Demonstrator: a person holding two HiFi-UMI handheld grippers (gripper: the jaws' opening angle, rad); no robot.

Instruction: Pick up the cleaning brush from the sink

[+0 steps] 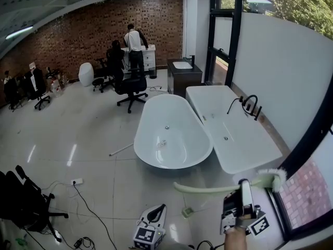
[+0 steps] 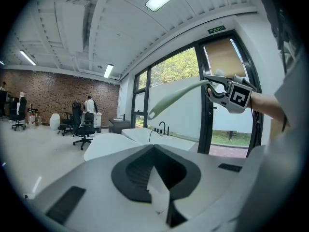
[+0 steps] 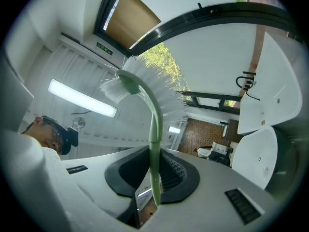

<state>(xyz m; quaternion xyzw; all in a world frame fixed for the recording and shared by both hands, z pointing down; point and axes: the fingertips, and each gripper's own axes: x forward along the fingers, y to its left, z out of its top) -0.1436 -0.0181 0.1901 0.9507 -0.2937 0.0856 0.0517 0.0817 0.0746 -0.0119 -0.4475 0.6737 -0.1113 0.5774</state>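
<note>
Up in my right hand-held gripper (image 3: 153, 190), whose jaws pinch its handle, the brush (image 3: 154, 127) sticks out ahead, bristle head well beyond the jaws.

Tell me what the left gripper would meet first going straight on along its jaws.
Probably a white bathtub, straight beyond the closed tips of the left gripper. The free handle end of the brush, held by the right gripper, hangs near that line, seemingly just above; depth is unclear.
</note>
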